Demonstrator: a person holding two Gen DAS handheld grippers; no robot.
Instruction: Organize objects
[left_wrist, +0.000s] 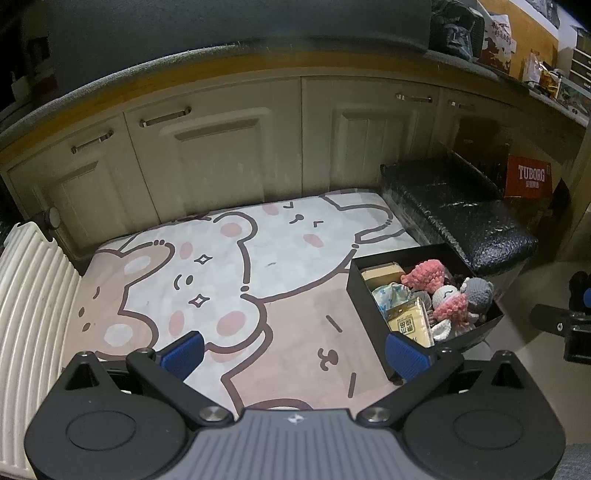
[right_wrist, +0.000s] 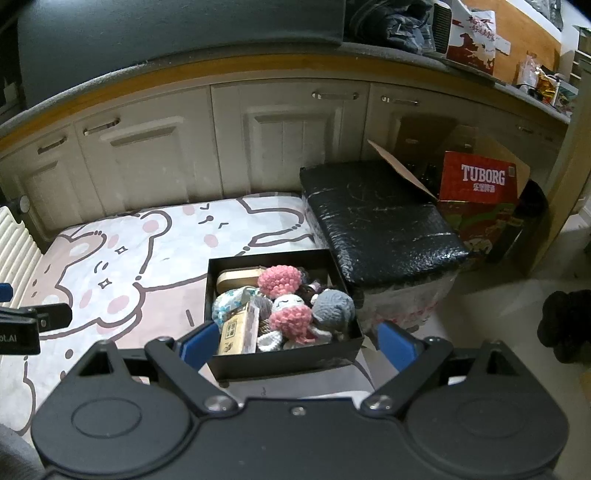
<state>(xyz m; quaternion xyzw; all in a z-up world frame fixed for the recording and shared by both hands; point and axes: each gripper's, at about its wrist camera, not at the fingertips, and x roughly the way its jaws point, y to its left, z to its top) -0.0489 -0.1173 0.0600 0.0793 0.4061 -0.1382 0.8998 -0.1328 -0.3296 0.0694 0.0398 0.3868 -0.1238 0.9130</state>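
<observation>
- Both grippers, left (left_wrist: 293, 352) and right (right_wrist: 299, 341): fingers wide apart, holding nothing.
- Box (right_wrist: 284, 363) full, at mat's (left_wrist: 221, 258) 4 o'clock.
- Right: drop onto top pink toy (right_wrist: 279, 281), pinch softly.

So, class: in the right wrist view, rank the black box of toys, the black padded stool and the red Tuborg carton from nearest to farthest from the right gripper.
1. Black box of toys, just ahead of the right gripper.
2. Black padded stool, beyond, right.
3. Red Tuborg carton, far right.

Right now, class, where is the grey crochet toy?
In the right wrist view, the grey crochet toy lies in the black box, at its right side beside the pink crochet toy.
</observation>
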